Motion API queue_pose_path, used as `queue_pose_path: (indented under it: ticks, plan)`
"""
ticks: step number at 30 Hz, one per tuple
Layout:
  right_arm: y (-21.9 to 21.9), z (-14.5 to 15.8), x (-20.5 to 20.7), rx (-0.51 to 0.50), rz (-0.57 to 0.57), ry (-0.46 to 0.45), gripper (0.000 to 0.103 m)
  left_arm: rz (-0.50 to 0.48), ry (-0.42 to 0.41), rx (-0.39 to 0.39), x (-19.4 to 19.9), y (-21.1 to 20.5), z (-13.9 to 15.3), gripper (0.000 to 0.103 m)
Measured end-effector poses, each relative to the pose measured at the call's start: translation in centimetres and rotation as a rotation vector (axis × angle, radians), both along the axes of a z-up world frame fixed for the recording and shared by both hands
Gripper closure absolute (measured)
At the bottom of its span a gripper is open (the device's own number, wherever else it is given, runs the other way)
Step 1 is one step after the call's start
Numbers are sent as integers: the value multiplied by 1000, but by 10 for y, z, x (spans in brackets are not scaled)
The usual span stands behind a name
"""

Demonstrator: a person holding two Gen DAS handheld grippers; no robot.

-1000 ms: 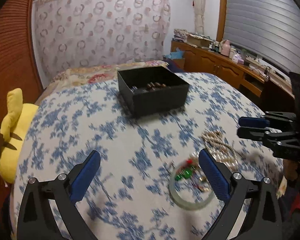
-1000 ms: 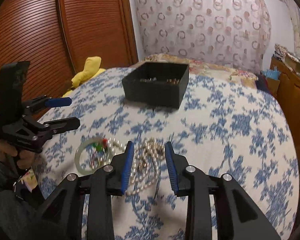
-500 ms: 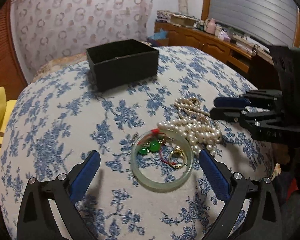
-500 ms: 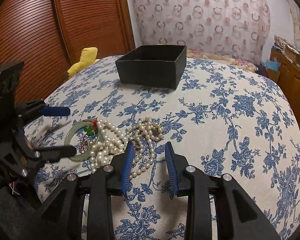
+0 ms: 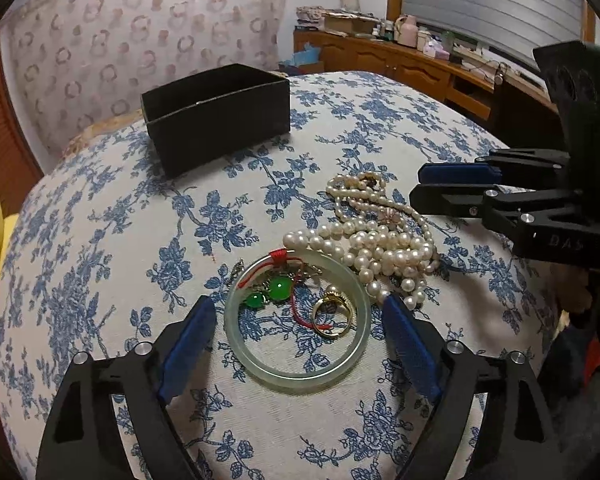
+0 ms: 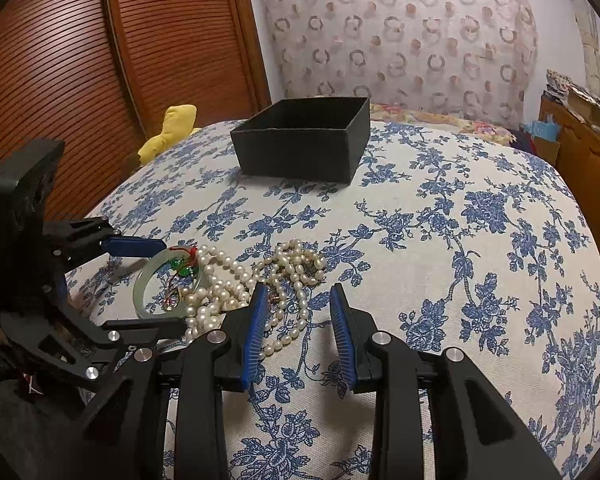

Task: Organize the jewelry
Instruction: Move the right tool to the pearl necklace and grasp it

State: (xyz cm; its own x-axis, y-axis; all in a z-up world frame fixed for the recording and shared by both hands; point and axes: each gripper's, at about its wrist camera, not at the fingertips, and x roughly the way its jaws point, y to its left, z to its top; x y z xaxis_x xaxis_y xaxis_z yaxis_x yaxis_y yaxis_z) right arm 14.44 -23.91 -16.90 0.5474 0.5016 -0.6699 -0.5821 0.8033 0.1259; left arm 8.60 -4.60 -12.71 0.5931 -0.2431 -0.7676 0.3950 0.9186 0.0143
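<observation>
Left gripper [image 5: 296,332] straddles the bangle [image 5: 298,354], jaws closing, pads not yet touching, lined up to lift it. Box [image 5: 216,114] at 11 o'clock. Right gripper [image 6: 300,332] part-open, empty, beside the pearls [image 6: 236,284].

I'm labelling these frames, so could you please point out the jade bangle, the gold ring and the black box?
jade bangle [image 5: 300,376]: left wrist view, near rim.
gold ring [image 5: 334,317]: left wrist view, on its band, inside the bangle.
black box [image 6: 296,156]: right wrist view, front wall.
</observation>
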Motion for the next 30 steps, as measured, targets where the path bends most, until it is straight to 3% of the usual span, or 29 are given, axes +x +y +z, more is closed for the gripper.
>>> queue_pose_path:
  ticks: [1,15,28,30]
  plan:
    - [0,0,0,-1,0,-1,68,1,-8,4,-1,0,1,34]
    - [25,5,-22,-29,100,3,68,50,-43,-32,-10,22,11,34]
    - [50,-4,-24,-132,144,3,69,79,-65,-78,-11,35,18,34]
    - [49,-5,-24,-137,143,-3,76,80,-67,-76,-11,35,19,34]
